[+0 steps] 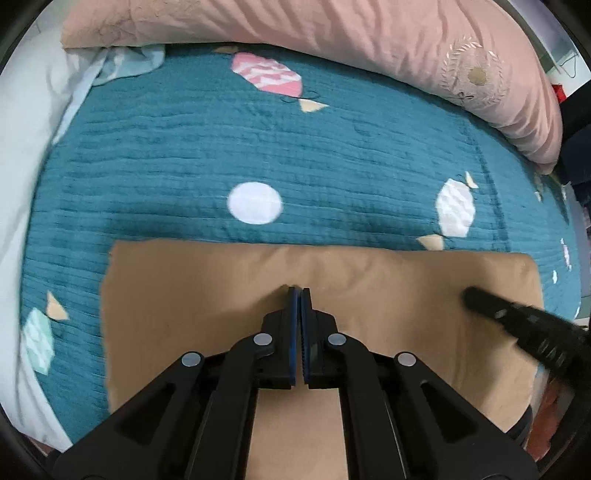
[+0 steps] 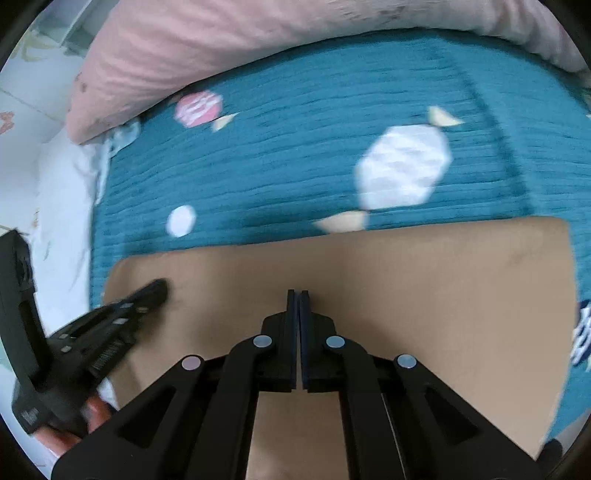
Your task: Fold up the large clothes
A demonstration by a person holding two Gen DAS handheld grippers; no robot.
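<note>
Both your tongs point steeply down over the tan garment [image 1: 388, 295], which lies folded flat on the near part of the teal bedspread [image 1: 221, 147], its far edge straight and a pink pillow [image 1: 332, 33] well beyond it. Your left gripper [image 1: 299, 288] has its jaws pressed together with no cloth pinched between them, tips just above the fabric. Your right gripper [image 2: 298, 292] is likewise closed on nothing, beside the left one, and fingers [image 2: 98, 410] of your left hand show under its handle.
</note>
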